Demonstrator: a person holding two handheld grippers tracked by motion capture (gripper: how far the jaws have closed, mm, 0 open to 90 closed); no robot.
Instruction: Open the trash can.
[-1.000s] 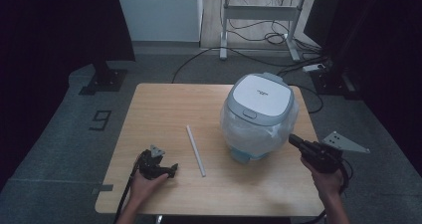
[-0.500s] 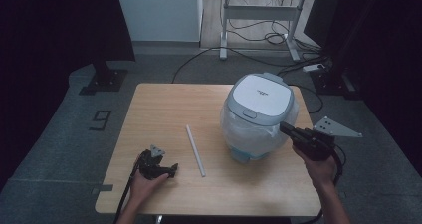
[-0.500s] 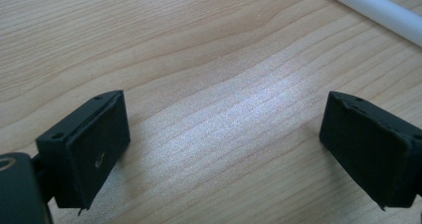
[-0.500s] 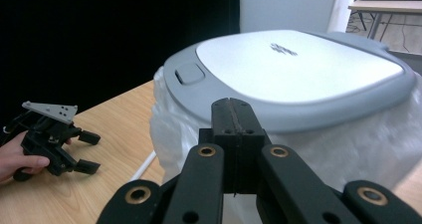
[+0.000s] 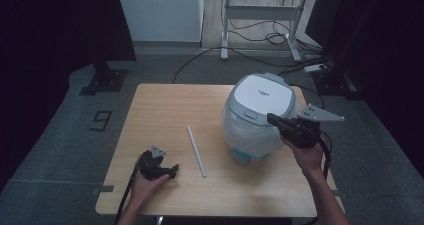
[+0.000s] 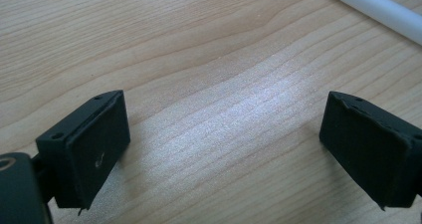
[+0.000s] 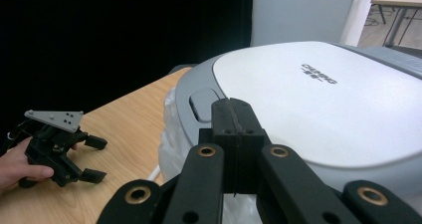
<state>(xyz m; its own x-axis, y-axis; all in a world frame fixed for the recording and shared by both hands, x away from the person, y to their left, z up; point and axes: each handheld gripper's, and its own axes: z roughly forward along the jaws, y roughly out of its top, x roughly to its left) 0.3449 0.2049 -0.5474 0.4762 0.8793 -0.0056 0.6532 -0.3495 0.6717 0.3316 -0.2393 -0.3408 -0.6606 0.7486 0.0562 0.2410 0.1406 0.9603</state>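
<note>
Right gripper (image 5: 272,118) moved up to the lid of the white-and-grey rice cooker (image 5: 260,102), jaws shut on nothing.
Since a second ago it has come in from the table's (image 5: 165,110) right edge, tips now near the lid's release button (image 7: 201,102) — looks like a press to open. Left gripper (image 5: 172,171) rests open on the table, unmoved, near the white plastic rod (image 5: 196,151). Cooker sits right of centre, body wrapped in clear plastic; contact with the button not discernible.
</note>
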